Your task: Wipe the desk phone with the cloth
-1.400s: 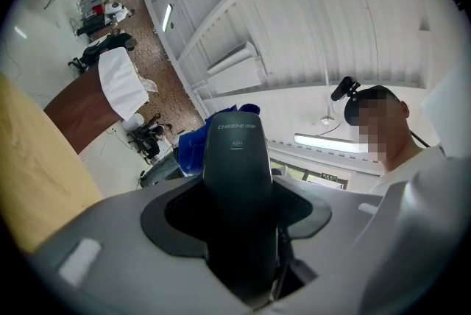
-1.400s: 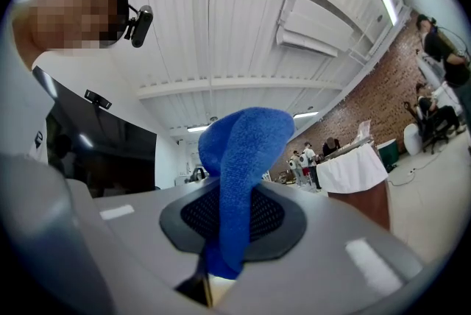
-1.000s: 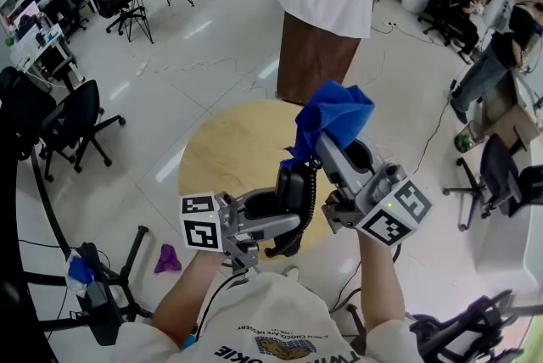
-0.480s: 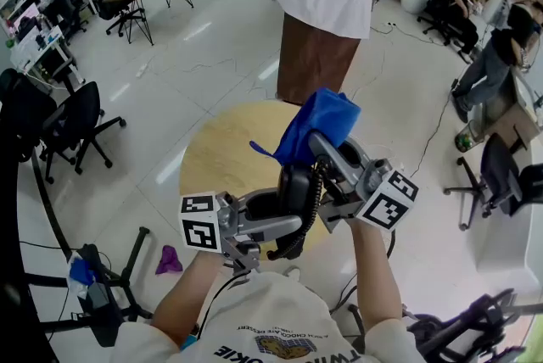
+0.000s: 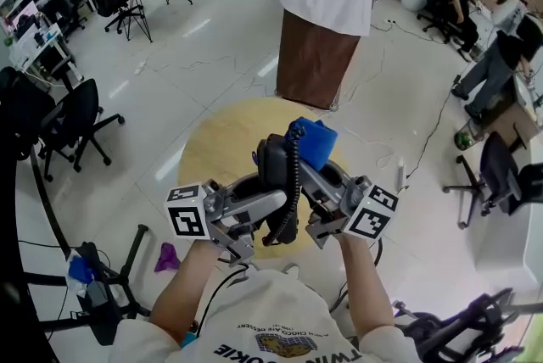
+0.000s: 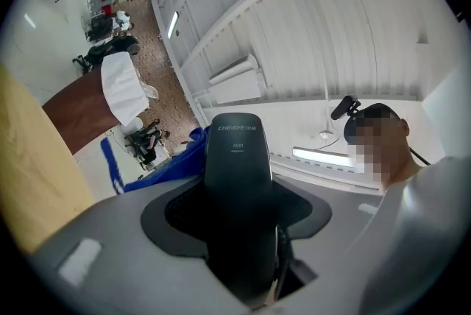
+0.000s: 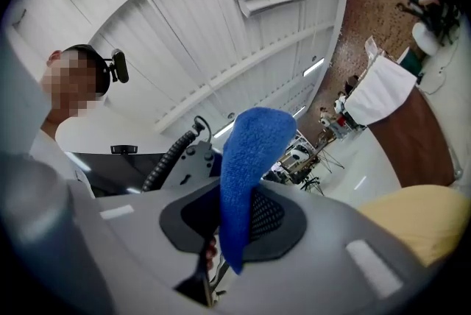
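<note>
Down under the cloth (image 5: 316, 141), a wooden table (image 5: 219, 156) meets white floor (image 5: 204, 56).

Round wooden table (image 5: 212, 156), white-draped brown stand (image 5: 310, 64), black office chair (image 5: 78, 114), purple rag (image 5: 167, 258)

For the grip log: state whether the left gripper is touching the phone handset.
Touching. The left gripper view shows the phone handset standing upright inside the left gripper, with both jaws pressed against its sides.
</note>
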{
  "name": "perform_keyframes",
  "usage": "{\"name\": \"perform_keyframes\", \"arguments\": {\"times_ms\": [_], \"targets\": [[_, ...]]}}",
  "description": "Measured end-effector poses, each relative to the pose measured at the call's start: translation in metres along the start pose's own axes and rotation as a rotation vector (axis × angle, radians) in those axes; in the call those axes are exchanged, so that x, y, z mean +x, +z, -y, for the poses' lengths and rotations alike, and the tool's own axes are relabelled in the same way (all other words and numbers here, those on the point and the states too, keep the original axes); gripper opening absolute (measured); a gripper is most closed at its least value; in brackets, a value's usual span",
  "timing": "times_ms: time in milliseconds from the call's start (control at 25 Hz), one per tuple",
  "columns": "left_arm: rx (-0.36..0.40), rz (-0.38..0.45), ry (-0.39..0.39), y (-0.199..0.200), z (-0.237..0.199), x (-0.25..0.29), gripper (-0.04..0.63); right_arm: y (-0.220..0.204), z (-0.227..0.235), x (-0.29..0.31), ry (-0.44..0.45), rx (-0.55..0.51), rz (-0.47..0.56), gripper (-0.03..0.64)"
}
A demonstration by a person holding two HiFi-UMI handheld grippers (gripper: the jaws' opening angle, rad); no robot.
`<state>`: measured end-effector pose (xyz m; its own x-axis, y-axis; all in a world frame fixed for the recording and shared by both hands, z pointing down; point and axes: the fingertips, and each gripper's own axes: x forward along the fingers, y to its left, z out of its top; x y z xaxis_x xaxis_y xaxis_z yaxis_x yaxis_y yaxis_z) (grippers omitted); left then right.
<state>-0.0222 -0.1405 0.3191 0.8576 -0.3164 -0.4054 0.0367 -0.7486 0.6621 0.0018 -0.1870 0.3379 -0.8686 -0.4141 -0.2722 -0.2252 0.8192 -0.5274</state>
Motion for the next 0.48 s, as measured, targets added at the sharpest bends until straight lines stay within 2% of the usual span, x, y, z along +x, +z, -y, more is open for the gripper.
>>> {"name": "perform_keyframes", "arguments": {"times_ms": [480], "targets": [[-0.007, 0.043, 0.024, 0.030, -0.011, 0.001, 0.252, -0.055, 0.000, -0.015, 0.018, 0.054, -0.084, 0.058]]}}
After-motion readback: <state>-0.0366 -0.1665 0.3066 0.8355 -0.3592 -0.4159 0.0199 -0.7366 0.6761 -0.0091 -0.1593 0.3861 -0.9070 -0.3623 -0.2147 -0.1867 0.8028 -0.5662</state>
